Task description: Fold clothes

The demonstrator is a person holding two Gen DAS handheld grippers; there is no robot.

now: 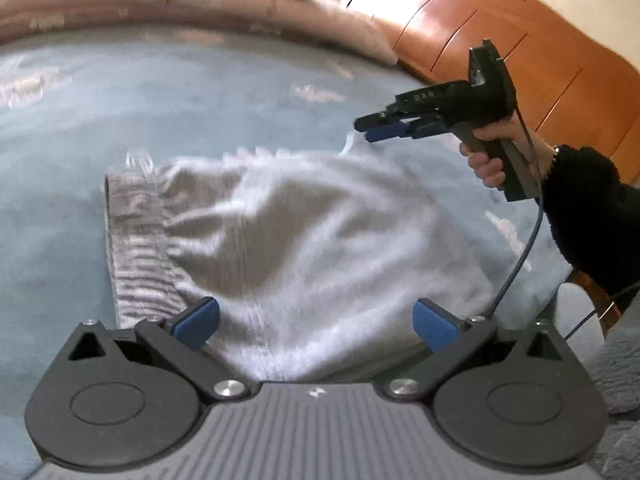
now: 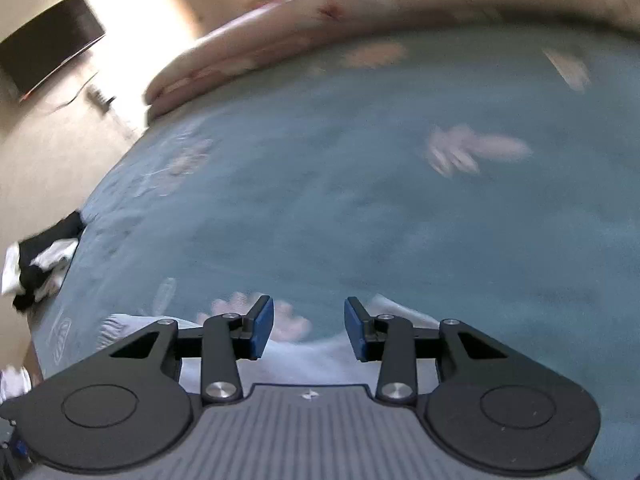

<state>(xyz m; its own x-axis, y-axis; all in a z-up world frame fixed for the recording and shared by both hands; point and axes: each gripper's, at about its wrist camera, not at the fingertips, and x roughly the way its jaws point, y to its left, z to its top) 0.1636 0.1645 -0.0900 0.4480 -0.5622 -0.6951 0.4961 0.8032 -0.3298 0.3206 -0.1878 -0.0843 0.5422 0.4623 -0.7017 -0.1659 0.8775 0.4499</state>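
1. Lying spread on the blue flower-print bed cover [image 1: 200, 92]: one pale grey ribbed knit garment [image 1: 304, 232], elastic waistband to the left, flattened ready for folding.
2. Left gripper [image 1: 316, 320]: jaws wide apart, empty, poised over the garment's near edge, probably to pin it.
3. Right gripper [image 1: 370, 130]: jaws partly parted, holding nothing, hovering by the garment's far corner.
4. Pink quilt [image 1: 180, 4]: rolled at the bed's far side, clear of the folding space.
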